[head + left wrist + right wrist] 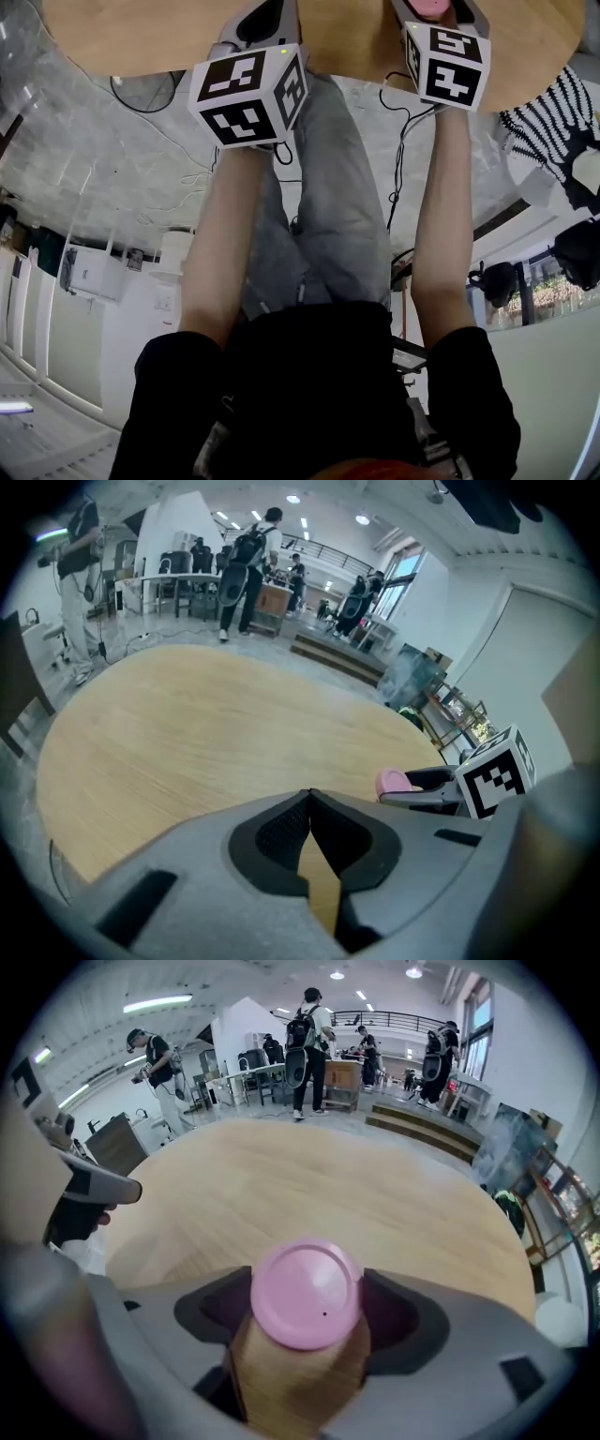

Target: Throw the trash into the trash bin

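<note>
Right gripper view gives you the story: a tan paper cup (300,1344) with a pink lid (305,1293) sits low centre, right between the jaws of your right hand-held gripper (307,1279). They stand wide on either side. I see no pad clearly squeezing it, so I'd call it bracketed rather than gripped. Left gripper view shows your left hand-held gripper (309,795) with tips together and nothing in them. Beyond them is only the round tabletop (206,733), plus that lid poking out at right centre. Head view crops off both sets of tips and offers the marker cubes (251,94), your forearms (220,244) and the floor (112,178). No trash bin appears in any view, so by my reading the whole throw lies ahead.
</note>
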Tool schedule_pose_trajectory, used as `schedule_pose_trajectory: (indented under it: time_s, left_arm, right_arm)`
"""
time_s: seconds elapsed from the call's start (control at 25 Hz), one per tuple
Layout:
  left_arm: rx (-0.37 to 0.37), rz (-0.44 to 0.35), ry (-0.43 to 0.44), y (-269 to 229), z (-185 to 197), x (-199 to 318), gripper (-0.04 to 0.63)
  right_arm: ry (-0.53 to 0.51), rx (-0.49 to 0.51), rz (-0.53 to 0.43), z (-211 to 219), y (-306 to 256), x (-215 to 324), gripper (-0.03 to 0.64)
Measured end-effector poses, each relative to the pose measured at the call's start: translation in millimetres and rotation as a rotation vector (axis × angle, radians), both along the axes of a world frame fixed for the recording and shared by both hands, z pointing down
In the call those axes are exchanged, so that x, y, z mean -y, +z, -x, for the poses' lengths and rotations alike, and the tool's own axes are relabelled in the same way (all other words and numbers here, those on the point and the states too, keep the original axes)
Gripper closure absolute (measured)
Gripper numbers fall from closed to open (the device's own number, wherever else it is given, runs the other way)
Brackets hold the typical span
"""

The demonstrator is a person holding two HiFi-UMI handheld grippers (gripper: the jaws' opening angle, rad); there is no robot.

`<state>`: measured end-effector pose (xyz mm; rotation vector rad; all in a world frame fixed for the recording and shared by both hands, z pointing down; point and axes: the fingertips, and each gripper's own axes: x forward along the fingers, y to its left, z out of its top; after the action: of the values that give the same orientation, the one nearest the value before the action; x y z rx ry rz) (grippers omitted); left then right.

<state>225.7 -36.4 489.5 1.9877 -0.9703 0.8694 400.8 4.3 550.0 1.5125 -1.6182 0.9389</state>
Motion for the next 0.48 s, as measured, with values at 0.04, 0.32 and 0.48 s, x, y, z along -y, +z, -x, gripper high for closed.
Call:
schedule_pose_trajectory:
  time_s: [0.04,0.32,0.48]
  left_arm:
    - [0.000,0.000,-0.010,0,7,1,0.589]
    - [-0.002,-0.004,-0.096,-2,64,6,0.589]
    - [0.000,-0.013,-0.152,-4,105,8,0.589]
  right_arm:
    - [0.014,0.006,-0.007,4,-2,2,0.290]
    - [0.010,0.046,-0.067,57,-15,26,0.290]
    - [-0.022,0.060,-0.084,96,-20,37,0.290]
